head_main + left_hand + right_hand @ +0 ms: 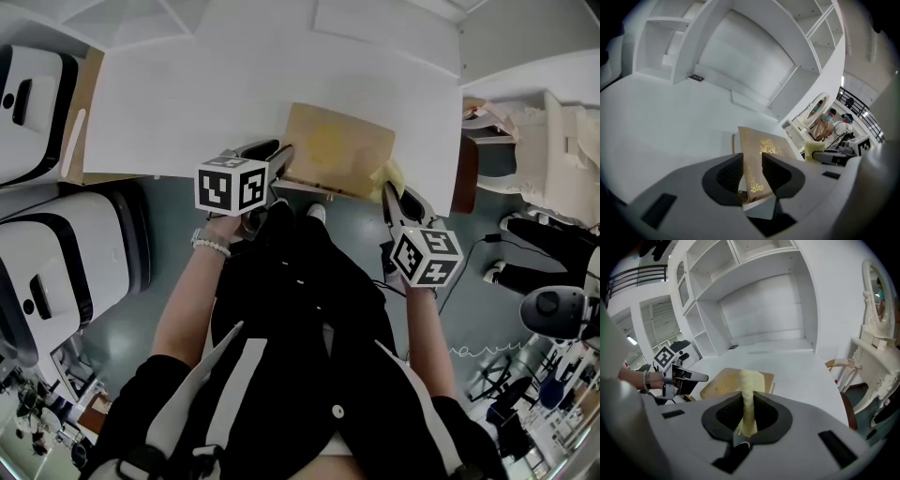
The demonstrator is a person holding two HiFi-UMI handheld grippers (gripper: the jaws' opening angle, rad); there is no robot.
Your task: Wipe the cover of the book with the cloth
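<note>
A tan book (339, 150) with a gold pattern on its cover lies at the near edge of the white table (187, 112). My left gripper (279, 161) is shut on the book's near left corner. In the left gripper view the book (764, 147) runs between the two pads (774, 174). A folded yellow cloth (392, 174) sits just off the book's near right corner with my right gripper (394, 195) shut on it. In the right gripper view the cloth (749, 390) stands upright between the jaws, with the book (723, 382) just beyond and the left gripper (686, 377) at the left.
White shelving (754, 291) rises behind the table. A brown chair (466, 174) stands at the table's right end, with a white vanity and mirror (877, 305) beyond it. White machines (66, 253) stand on the floor at the left. People (829, 123) stand far off.
</note>
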